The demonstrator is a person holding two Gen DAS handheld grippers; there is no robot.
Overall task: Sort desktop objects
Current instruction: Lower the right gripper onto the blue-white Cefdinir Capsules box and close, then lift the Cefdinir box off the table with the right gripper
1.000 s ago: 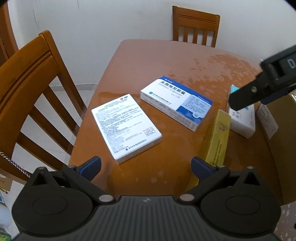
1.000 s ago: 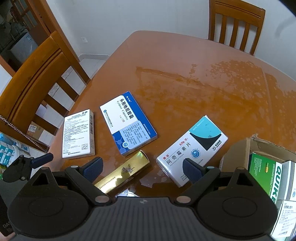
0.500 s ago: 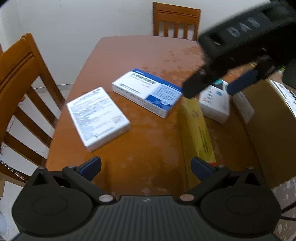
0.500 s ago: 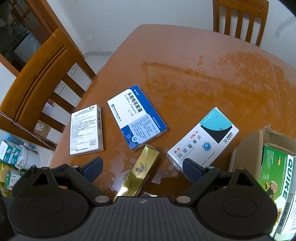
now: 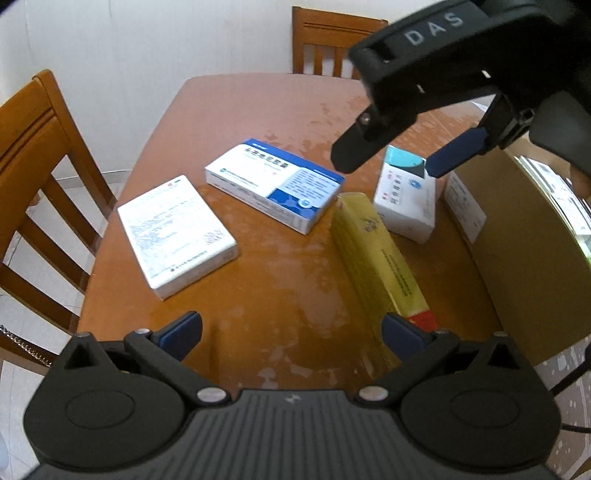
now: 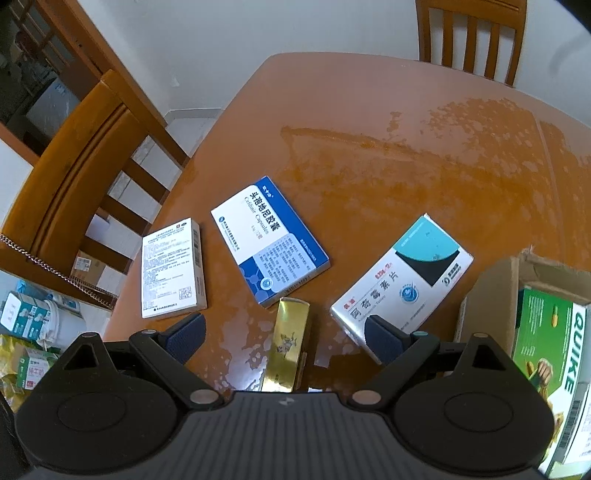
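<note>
A: While the four medicine boxes lie flat on the orange-brown bench [image 6: 424, 122], none is gripped. White box with fine print [image 6: 171, 269] sits nearest the left edge; blue-and-white box [image 6: 269, 242] just right of it, angled.

B: And the gold one?

A: Gold box [image 6: 290, 345] lies lengthwise, its far end close to the blue-and-white box's near corner. In the left view the same gold box [image 5: 380, 258] runs toward the camera, with a red band at its near end. Teal-and-white box [image 6: 402, 280] is right of it, close to the cardboard carton [image 6: 491, 291].

B: Carton contents?

A: A green box marked QUIKE [image 6: 550, 350] stands inside, more packs beside it, too cropped to read. Carton sits at the bench's right side.

B: Fingers?

A: Left gripper [image 5: 291, 332] spread wide, nothing between them, over the near part of the bench; its right finger overlaps the gold box's near end in the picture, contact cannot be told. Right gripper [image 6: 284, 334] also spread wide and empty, gold box seen between its fingers, right finger [image 6: 384, 339] overlapping the teal-and-white box's near corner. In the left view the right gripper [image 5: 391, 162] hangs above the teal-and-white box [image 5: 404, 195].

B: Surroundings?

A: Wooden chair [image 6: 85, 173] at the left, another chair [image 6: 469, 33] at the far end, white wall behind.
</note>
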